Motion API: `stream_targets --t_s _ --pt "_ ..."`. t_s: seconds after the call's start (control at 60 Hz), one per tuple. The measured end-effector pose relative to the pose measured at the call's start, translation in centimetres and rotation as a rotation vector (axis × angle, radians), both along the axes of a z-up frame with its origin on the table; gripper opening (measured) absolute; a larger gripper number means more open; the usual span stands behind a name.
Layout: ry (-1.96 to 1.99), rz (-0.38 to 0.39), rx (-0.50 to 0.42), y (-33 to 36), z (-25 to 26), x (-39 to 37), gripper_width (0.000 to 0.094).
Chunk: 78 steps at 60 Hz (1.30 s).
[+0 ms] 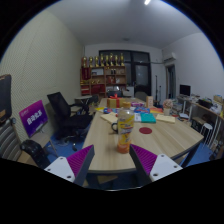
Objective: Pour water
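Observation:
A clear bottle [125,128] of orange liquid with a yellow cap stands upright on the wooden table [150,142], near its front edge. My gripper [112,162] is open, short of the table edge, its purple pads [81,158] spread wide. The bottle stands beyond the fingertips, a little right of the midline between them, and nothing is held. I cannot make out a cup for certain among the things farther back on the table.
Coloured papers and small items [146,118] cover the table's far half. Black office chairs [66,113] stand at the left, next to a purple sign [35,118]. A shelf [104,75] lines the back wall. Desks with a monitor [185,90] sit to the right.

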State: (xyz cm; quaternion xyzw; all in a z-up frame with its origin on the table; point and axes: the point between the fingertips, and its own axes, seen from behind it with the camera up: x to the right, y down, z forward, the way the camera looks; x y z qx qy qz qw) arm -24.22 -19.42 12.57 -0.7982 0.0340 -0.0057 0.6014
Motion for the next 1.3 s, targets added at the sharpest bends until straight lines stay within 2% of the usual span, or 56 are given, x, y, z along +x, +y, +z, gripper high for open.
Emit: stream_targets --t_s 0.167,0.283,0.367,0.467,0.483,0.567,0.767,0.783,0.833,0.967,1.05,1.067,1.083,1.15,1.167,1.267,1.283,1.3 --pt "0.006 -0.036 0.025 7.3 -2.7 6.0 0.081" --pt "-0.016 0.007 0.036 12.2 -4.1 6.4 0.0816" --pt "-0.095 0.058 0.079 15.7 -4.1 6.0 0.0822" --pt "-0.113 0.057 0.11 19.2 -4.3 6.2 0.0809" --pt "-0.108 0.064 0.111 19.8 -4.8 6.4 0.0799" --pt "-0.133 0.075 0.082 21.6 -5.6 7.0 0.0476" --pt "-0.154 0.198 0.005 22.9 -5.6 3.7 0.0418" --pt "-0.144 0.22 -0.004 23.6 -5.9 4.5 0.0376" --pt "-0.09 0.257 -0.035 24.3 -5.6 3.2 0.0333" --pt "0.377 0.289 -0.063 27.3 -2.4 -1.7 0.0294" --pt "0.784 0.274 -0.1 29.0 1.2 -3.6 0.0292" --pt "0.867 0.24 -0.109 28.9 2.6 -5.3 0.0293" --pt "0.949 0.253 -0.107 29.6 2.0 -4.7 0.0292" --pt "1.294 0.209 -0.158 30.1 3.5 -4.7 0.0292" --pt "1.387 0.171 -0.182 30.2 5.3 -5.5 0.0291" --pt "1.845 0.143 -0.265 30.0 4.8 -5.4 0.0291" --pt "1.902 0.104 -0.286 29.9 6.4 -5.7 0.029" --pt "1.943 0.111 -0.284 30.7 5.0 -5.7 0.0293"
